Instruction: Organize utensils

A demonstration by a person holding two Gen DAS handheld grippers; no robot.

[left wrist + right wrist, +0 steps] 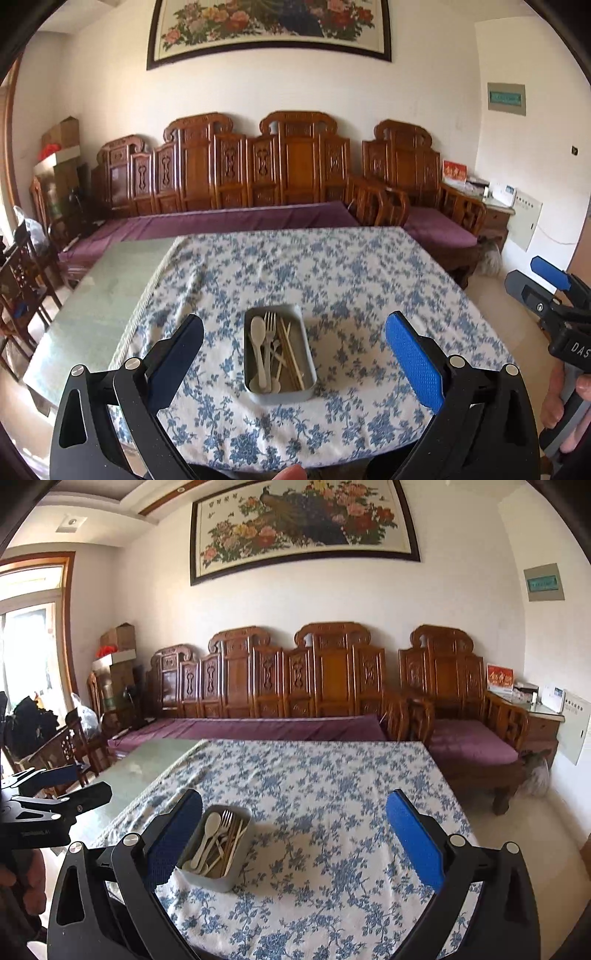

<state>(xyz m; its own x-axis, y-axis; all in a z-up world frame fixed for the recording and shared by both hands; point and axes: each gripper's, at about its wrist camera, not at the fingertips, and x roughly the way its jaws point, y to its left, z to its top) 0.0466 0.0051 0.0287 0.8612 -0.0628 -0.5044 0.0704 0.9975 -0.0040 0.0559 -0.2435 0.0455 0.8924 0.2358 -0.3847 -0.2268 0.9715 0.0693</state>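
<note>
Grey tray holds utensils — left gripper and right gripper spread wide, empty.

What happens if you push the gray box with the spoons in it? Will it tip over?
Probably not. The gray box is low and wide, so it would likely slide on the flowery tablecloth, maybe bunching it. The loose spoon and chopsticks inside would probably rattle.

It was a home living room: a carved wooden sofa with purple cushions and a framed peony painting stood beyond the cloth-covered worktop.
</note>
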